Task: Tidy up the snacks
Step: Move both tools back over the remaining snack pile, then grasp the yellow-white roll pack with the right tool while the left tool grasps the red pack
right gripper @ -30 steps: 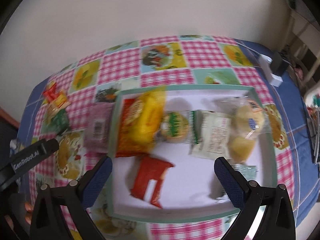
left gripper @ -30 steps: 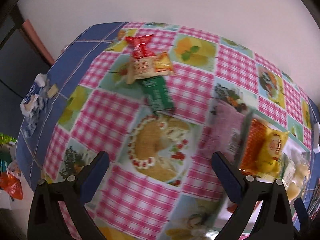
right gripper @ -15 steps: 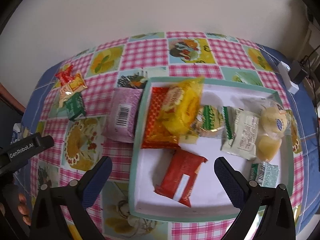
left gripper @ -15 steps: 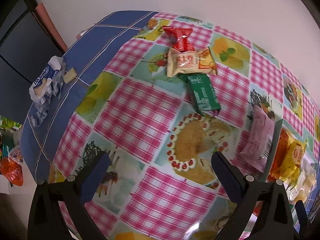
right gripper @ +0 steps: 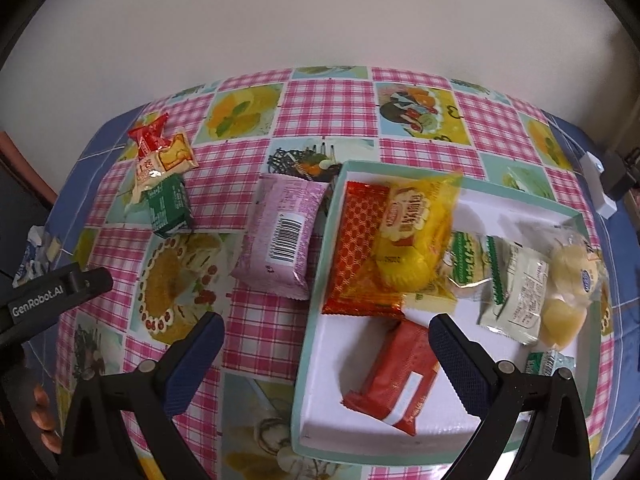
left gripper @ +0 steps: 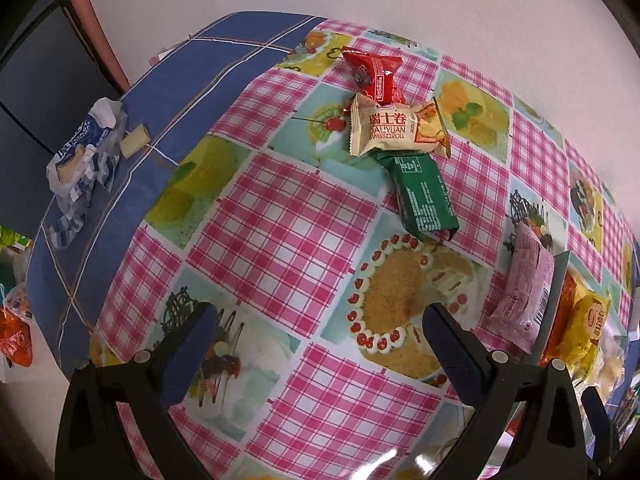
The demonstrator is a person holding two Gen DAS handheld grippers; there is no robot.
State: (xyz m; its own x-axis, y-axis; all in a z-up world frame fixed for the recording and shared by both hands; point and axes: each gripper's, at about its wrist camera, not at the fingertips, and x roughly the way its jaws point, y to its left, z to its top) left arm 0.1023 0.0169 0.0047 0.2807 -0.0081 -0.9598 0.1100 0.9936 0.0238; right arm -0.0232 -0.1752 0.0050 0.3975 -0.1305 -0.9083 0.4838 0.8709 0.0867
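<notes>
Left gripper (left gripper: pixel 316 344): fingers wide apart, holding nothing, above the counter (left gripper: pixel 280 216), pointed toward the loose snacks.
Right gripper (right gripper: pixel 326 354): also spread and empty, above the near-left edge of the tray (right gripper: pixel 312 364).
Step in hand: my judgement is that the loose packs outside the tray should go in, the pink pack (right gripper: pixel 280 232) first.
Pink pack: on the counter just beside the tray's left wall; in the left view (left gripper: pixel 524 292) it seems to lean on that wall.
How to do it well: grip across the short width of the pack, lift it clear of the wall, and put it on the bare white floor at the tray's near side.
Tray content: a red pack (right gripper: pixel 396 384) near; behind it an orange pack (right gripper: pixel 356 256) with a yellow pack (right gripper: pixel 412 232) on top; more packs to the right.
Farther: a green pack (left gripper: pixel 424 196), a swiss roll (left gripper: pixel 392 128) and a red candy pack (left gripper: pixel 374 74), overlapping in a row.
In the way: the tray wall; the swiss roll covers the far end of the green pack.
Around: a crumpled wrapper (left gripper: pixel 80 156) on the blue cloth at far left, not part of the work.
</notes>
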